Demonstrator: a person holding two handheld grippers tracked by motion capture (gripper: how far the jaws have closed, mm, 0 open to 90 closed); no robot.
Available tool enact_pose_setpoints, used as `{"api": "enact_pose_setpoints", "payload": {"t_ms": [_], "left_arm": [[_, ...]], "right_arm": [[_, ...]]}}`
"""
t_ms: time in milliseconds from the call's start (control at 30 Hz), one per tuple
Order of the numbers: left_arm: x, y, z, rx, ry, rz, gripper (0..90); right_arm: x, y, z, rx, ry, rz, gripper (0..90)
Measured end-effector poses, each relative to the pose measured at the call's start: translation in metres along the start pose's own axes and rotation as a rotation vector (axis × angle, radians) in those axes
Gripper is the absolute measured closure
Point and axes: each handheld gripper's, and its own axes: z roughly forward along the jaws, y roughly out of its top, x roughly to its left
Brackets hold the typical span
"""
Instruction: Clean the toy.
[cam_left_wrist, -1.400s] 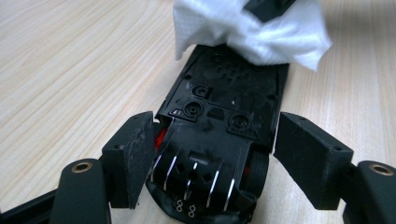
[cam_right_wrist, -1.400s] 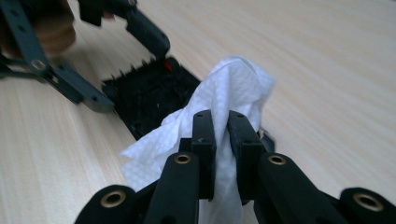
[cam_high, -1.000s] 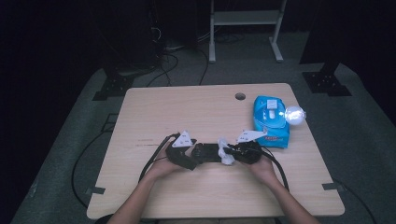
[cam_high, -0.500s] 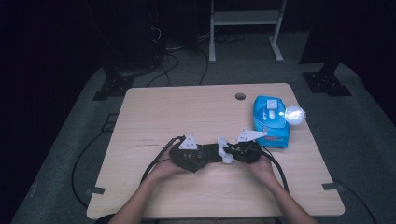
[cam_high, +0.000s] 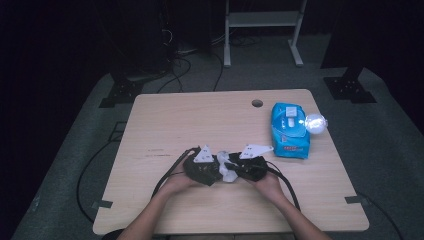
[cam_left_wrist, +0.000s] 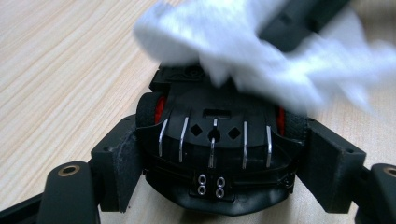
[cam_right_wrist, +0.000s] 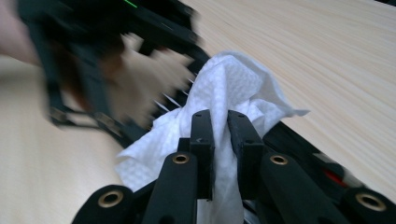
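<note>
A black toy car was held between the jaws of the left gripper, which had just been closing on its sides, low over the near middle of the counter. A white wipe was pinched in the narrow jaws of the right gripper and laid against the car's far end. A blue wipe pack lay well apart at the counter's right.

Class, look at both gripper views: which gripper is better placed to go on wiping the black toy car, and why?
The right gripper: its jaws are shut on the white wipe, which lies against the toy car. The left gripper clasps the car's sides, steadying it.
</note>
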Motion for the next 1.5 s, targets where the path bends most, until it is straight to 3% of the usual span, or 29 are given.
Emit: {"api": "enact_pose_setpoints", "payload": {"t_ms": [167,233,333,400,500,700,800,900,1067,1300,1400,1500], "left_arm": [[0.0,0.001,0.0,-0.002,0.005,0.007,22.9],[-0.001,0.001,0.0,0.002,0.007,0.001,23.0],[-0.002,0.002,0.001,0.004,0.01,0.005,23.0],[-0.002,0.001,0.001,0.01,0.007,0.005,23.0],[-0.001,0.001,0.0,0.004,0.003,-0.003,23.0],[-0.001,0.0,-0.001,0.005,0.0,0.01,23.1],[-0.002,0.001,-0.001,0.005,-0.001,0.016,23.3],[-0.001,0.0,-0.001,0.003,-0.007,0.008,23.3],[-0.001,0.001,-0.001,0.003,-0.003,0.015,23.3],[-0.003,0.001,-0.001,0.003,0.007,0.024,23.3],[-0.003,0.001,-0.001,0.003,0.006,0.022,23.3],[-0.002,0.001,-0.001,0.001,0.0,0.021,23.3]], "right_arm": [[-0.019,-0.011,-0.011,0.023,-0.059,0.039,80.5],[-0.016,-0.01,-0.01,0.018,-0.046,0.045,80.5],[-0.003,-0.004,-0.002,-0.01,0.015,0.04,80.5],[0.005,0.001,0.002,-0.015,0.032,0.007,80.4],[0.004,0.001,0.002,-0.015,0.046,0.005,80.3],[-0.024,-0.012,-0.011,0.033,-0.058,0.045,80.3],[-0.036,-0.017,-0.016,0.042,-0.058,0.086,80.0],[-0.04,-0.018,-0.019,0.058,-0.097,0.081,80.0],[-0.046,-0.021,-0.022,0.074,-0.114,0.099,80.0],[-0.048,-0.022,-0.023,0.076,-0.099,0.117,80.1],[-0.043,-0.021,-0.022,0.063,-0.065,0.132,80.1],[-0.034,-0.017,-0.02,0.051,-0.025,0.095,80.0]]}}
